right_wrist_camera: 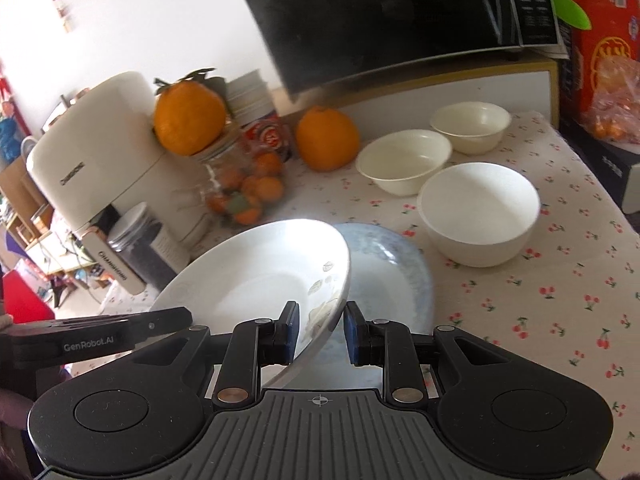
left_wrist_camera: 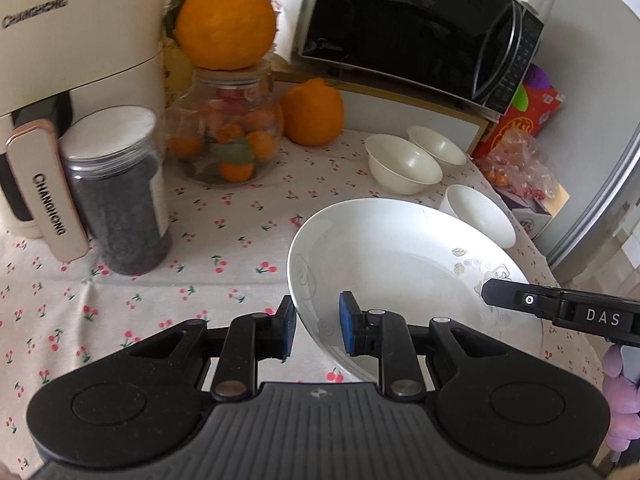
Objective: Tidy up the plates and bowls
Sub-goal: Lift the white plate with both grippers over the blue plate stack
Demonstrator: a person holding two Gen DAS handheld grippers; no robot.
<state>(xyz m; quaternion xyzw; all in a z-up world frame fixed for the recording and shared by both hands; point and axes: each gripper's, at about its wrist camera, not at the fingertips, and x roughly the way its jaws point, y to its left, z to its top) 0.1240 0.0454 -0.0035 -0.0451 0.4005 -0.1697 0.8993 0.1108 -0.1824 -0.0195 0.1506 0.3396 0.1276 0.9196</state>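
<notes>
A white plate (left_wrist_camera: 400, 264) with a grey flower pattern is held up over the cherry-print tablecloth (left_wrist_camera: 224, 240) by both grippers. My left gripper (left_wrist_camera: 318, 320) is shut on its left rim, and my right gripper (right_wrist_camera: 320, 326) is shut on its right rim. In the right wrist view the white plate (right_wrist_camera: 260, 276) is tilted and partly covers a blue-grey plate (right_wrist_camera: 404, 280) lying flat on the cloth. Three white bowls stand behind: a large one (right_wrist_camera: 480, 216) nearest and two cream ones (right_wrist_camera: 404, 160) (right_wrist_camera: 472, 126) further back. Each gripper shows in the other's view, the right gripper (left_wrist_camera: 560, 312) and the left gripper (right_wrist_camera: 100, 336).
On the left stand a cream air fryer (left_wrist_camera: 72, 40), a dark-filled jar (left_wrist_camera: 120, 200) and a glass jar of small oranges (left_wrist_camera: 224, 140) with a big orange (left_wrist_camera: 226, 20) on top. Another orange (left_wrist_camera: 312, 114), a microwave (left_wrist_camera: 408, 28), a red box (left_wrist_camera: 528, 116) and bagged fruit (left_wrist_camera: 516, 164) line the back.
</notes>
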